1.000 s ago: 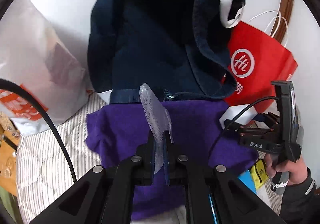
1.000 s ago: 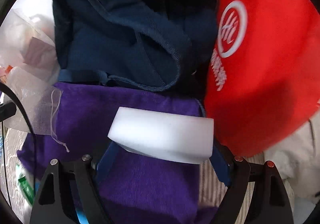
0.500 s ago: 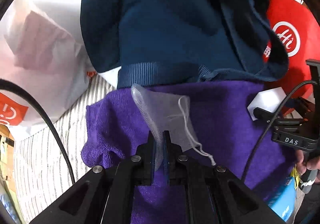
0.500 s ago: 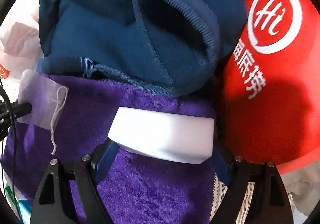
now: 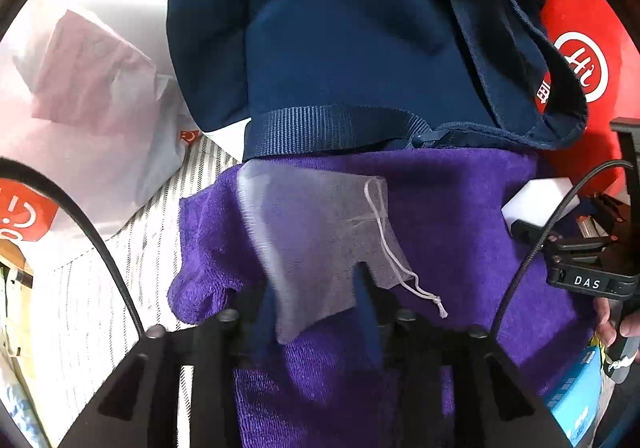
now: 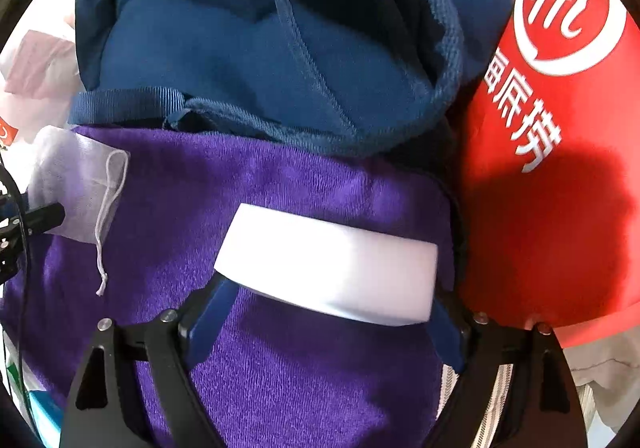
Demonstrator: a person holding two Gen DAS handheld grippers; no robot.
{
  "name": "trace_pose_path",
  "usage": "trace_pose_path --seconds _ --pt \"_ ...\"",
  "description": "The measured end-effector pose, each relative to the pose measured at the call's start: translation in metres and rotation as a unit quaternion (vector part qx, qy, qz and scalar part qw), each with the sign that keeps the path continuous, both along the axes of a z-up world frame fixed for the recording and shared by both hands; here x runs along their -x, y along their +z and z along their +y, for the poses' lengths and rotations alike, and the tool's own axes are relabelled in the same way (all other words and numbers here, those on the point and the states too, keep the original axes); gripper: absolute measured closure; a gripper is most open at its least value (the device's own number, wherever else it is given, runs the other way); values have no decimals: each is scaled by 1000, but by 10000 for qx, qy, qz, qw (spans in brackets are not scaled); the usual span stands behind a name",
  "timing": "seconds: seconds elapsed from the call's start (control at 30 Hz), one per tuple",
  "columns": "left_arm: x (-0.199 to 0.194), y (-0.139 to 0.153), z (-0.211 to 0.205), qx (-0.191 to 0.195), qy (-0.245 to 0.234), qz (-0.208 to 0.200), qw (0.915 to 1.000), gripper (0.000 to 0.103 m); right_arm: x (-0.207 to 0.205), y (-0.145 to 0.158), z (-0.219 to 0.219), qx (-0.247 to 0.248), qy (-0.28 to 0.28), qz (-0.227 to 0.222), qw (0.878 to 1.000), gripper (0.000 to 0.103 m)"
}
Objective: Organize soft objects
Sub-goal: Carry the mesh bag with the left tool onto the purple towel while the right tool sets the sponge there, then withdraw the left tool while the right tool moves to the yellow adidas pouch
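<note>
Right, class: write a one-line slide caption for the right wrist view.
Right gripper spans a white foam block above a purple terry towel, between a navy hoodie and a red paper bag.

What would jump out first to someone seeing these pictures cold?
Probably the bright purple towel spread across the middle, with a white foam block between the right gripper's jaws above it. A sheer drawstring pouch lies on the towel's left part, and a red paper bag stands at right.
</note>
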State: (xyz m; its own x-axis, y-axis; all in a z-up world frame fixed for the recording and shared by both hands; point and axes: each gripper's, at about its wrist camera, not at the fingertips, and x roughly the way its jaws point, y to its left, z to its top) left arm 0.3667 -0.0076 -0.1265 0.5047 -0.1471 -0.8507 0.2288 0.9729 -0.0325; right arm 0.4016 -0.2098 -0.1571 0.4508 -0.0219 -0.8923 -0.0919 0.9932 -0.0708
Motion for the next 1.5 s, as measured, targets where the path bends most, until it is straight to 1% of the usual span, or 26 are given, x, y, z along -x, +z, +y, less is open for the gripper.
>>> trace_pose_path --seconds 0.07,0.13,0.2,0.23,0.37,0.43,0.5,0.73,0.83,0.93,1.0,1.1,1.17,1.27,1.37,1.5 --pt "3 3 2 17 28 -19 10000 43 2 -1 0 -40 46 15 10000 11" --pt "7 6 3 -14 23 -54 10000 41 5 -1 0 -80 80 9 9999 7" --pt "12 8 3 -99 40 -54 9999 36 8 -2 -2 -138 49 22 9999 7" --pt "13 9 3 -131 54 -50 9999 35 9 -2 -3 -143 53 45 9999 7" --pt "27 20 5 -183 62 -104 9998 34 19 6 -3 -97 56 47 9999 7" --pt "29 28 10 -224 68 -140 9996 34 25 13 -4 -16 57 0 10000 7" --pt "39 36 11 -246 60 -196 9995 34 33 24 3 84 63 -82 9999 7" --pt "73 63 22 -190 41 -381 9991 34 69 58 5 -72 -5 -309 9995 7" --pt "87 67 25 -245 86 -459 9986 33 93 75 0 -165 -22 -440 9989 7" --pt "106 67 34 -174 119 -460 9987 33 112 86 -9 -253 -48 -544 9982 7" --pt "118 67 38 -183 139 -455 9987 33 132 99 -14 -304 -71 -624 9976 7" --pt "139 66 43 -202 174 -479 9985 33 161 110 -19 -436 -126 -766 9960 7" --pt "156 66 47 -178 234 -494 9983 33 180 116 -26 -428 -172 -835 9954 7" --pt "178 64 53 -62 288 -470 9985 33 202 117 -35 -334 -236 -867 9954 7" --pt "196 62 55 -21 351 -457 9983 33 221 105 -47 -309 -351 -762 9960 7" --pt "213 58 60 125 403 -431 9982 33 228 72 -59 -227 -501 -547 9970 7"
